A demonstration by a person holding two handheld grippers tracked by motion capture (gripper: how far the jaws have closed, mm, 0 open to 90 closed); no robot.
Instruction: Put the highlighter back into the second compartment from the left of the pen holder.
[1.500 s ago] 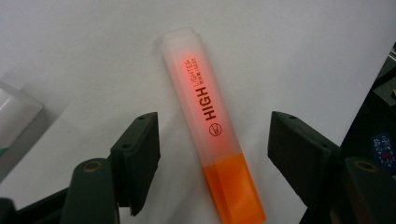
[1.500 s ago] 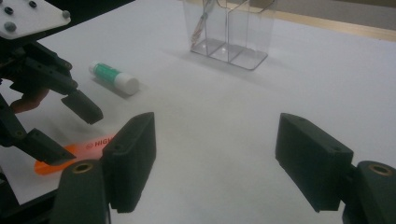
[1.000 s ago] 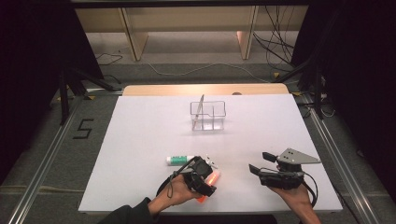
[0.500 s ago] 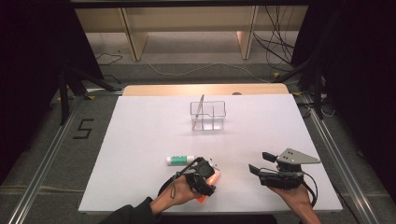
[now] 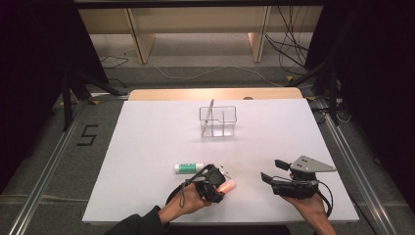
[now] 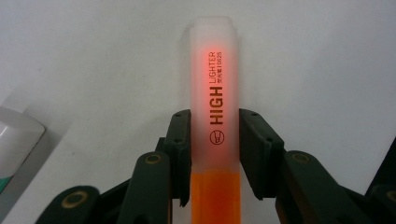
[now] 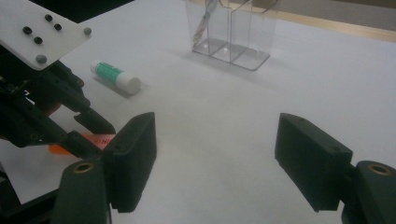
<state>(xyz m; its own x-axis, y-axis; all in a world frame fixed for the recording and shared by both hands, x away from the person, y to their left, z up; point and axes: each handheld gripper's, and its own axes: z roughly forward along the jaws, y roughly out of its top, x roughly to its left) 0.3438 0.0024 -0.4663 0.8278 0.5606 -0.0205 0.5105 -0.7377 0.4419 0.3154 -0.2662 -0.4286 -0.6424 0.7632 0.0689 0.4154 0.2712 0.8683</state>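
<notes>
1. White board covers the table, with dark floor and cables around it; a clear plastic organizer stands toward the far side and serves as the landmark below.

2. Left of everything else in hand, a glue stick with a green label lies on its side, nearer the person than the organizer and to its left.

3. Just right of the glue stick, the left gripper has just been closing its jaws. In the left gripper view its pads now press both sides of the orange highlighter.

4. Relative to that gripper, the highlighter runs straight out between the jaws. They clamp it near the join of orange body and translucent cap, and most of the cap juts beyond the fingertips. It lies on the board, well short of the organizer.

5. Risk: the grip sits close to one end of a smooth, flat-sided barrel, so the long free end may droop or pivot when lifted. A loose cap could also pull off.

6. Risk: a tilted pen may catch the organizer's thin wall or the slim pen already leaning in its left compartment and tip the light holder.

7. Farthest right, the right gripper hovers with jaws wide and empty, nearer the person than the organizer.
</notes>
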